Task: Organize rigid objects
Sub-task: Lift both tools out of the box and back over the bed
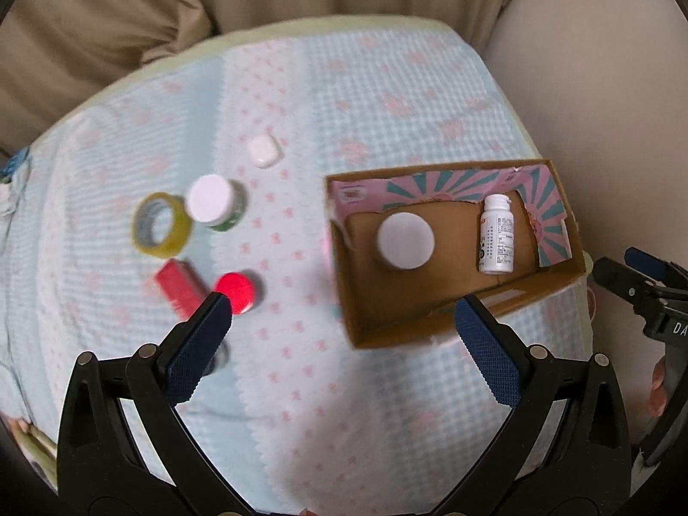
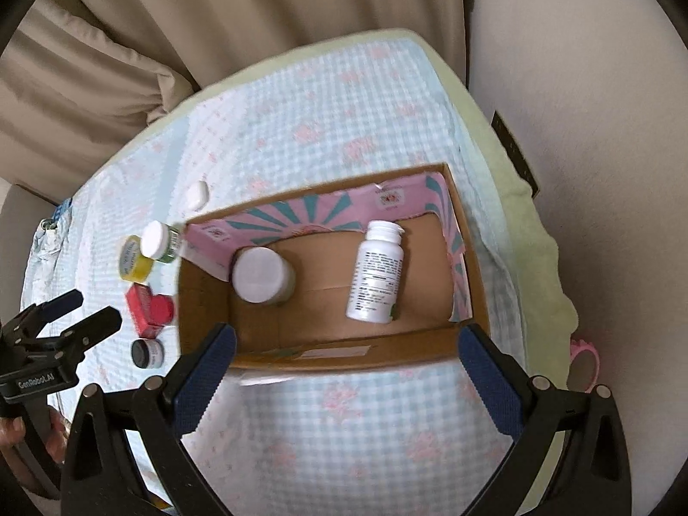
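Observation:
An open cardboard box (image 1: 434, 322) (image 2: 344, 354) sits on the checked cloth. Inside it a white-lidded jar (image 1: 405, 241) (image 2: 262, 275) stands upright and a white pill bottle (image 1: 496, 234) (image 2: 376, 273) lies on its side. Left of the box lie a red-capped container (image 1: 235, 292) (image 2: 161, 307), a red box (image 1: 178, 288) (image 2: 139, 307), a yellow tape roll (image 1: 161, 223) (image 2: 134, 258), a green jar with white lid (image 1: 215, 202) (image 2: 160, 241), a small white case (image 1: 264, 151) (image 2: 198, 194) and a small dark jar (image 2: 147, 352). My left gripper (image 1: 339, 314) is open above the cloth. My right gripper (image 2: 348, 342) is open over the box's near wall.
The cloth covers a padded surface with a pale green edge (image 2: 529, 198). Beige curtain (image 1: 107, 21) hangs behind and a white wall (image 2: 580, 86) stands at the right. A pink object (image 2: 585, 357) hangs off the right edge.

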Motion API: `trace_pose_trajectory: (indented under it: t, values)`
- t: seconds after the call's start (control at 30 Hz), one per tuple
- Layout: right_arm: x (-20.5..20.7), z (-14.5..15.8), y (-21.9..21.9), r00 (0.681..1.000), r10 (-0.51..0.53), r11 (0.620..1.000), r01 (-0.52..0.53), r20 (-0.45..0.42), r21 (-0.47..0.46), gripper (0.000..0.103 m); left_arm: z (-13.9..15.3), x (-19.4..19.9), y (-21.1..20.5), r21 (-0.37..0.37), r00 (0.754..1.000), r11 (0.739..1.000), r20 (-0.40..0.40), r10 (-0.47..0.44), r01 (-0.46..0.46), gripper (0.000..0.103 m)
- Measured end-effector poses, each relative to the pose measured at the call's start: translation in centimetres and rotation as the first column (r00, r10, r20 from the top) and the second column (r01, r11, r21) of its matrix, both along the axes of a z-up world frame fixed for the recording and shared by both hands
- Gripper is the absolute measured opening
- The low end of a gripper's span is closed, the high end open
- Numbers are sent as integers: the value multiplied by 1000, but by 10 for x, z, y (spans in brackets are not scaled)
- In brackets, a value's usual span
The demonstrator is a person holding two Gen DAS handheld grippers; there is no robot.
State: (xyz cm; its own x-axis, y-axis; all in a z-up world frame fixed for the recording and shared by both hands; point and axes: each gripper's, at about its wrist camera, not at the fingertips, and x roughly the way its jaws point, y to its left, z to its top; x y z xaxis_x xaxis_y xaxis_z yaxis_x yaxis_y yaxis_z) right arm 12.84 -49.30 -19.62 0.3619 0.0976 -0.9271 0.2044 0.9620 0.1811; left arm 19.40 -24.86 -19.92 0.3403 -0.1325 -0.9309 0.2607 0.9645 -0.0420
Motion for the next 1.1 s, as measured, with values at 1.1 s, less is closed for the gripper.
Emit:
trace_pose_trajectory:
  t: [1.1]
  values:
    - [-16,60,354,987,116,987,-102,111,-128,103,22,42,345,-20,988,992,96,-119,121,103]
